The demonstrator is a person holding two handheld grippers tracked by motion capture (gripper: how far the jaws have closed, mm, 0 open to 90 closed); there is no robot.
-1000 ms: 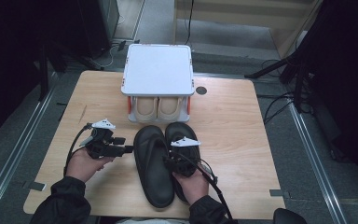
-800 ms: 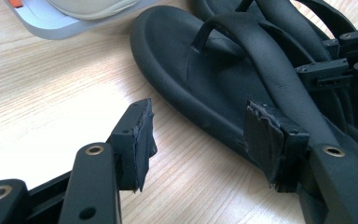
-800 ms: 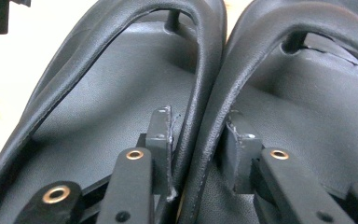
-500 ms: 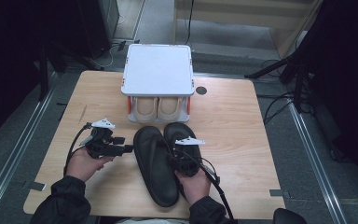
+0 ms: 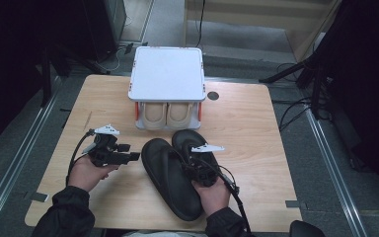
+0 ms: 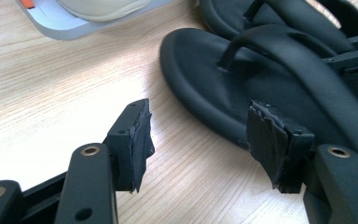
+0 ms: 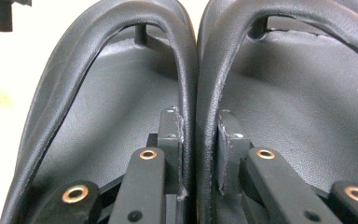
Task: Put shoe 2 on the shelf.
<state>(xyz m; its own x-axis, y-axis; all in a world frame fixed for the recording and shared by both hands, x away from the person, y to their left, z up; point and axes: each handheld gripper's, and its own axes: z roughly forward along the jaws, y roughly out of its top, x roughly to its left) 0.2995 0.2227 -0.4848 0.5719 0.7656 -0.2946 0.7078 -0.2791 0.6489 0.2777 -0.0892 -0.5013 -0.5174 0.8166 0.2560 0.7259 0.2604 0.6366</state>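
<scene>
The two black flip-flops lie side by side on the wooden table, just in front of the white shoe rack, toes pointing toward it; the left flip-flop reaches further back toward the person than the right flip-flop, whose heel end is covered by the hand and gripper.

The right gripper sits over the pair, well in front of the rack; in the right gripper view its jaws have just been closing and now stand narrow, one pad inside each sandal, with the two inner straps pressed together between them; the pads look to bear on both straps, so it has hold of the pair by those straps.

The left gripper is to the left of the flip-flops, in front of the rack's left corner; its jaws stand wide apart with only bare table between them, holding nothing; the edge of the left sandal lies just beyond its right pad, not touching it as far as can be told.

Inside the rack, under its white top, a pair of beige shoes fills the lower shelf facing the flip-flops; orange fittings mark the rack's front corners; a round dark hole sits in the table just right of the rack.
</scene>
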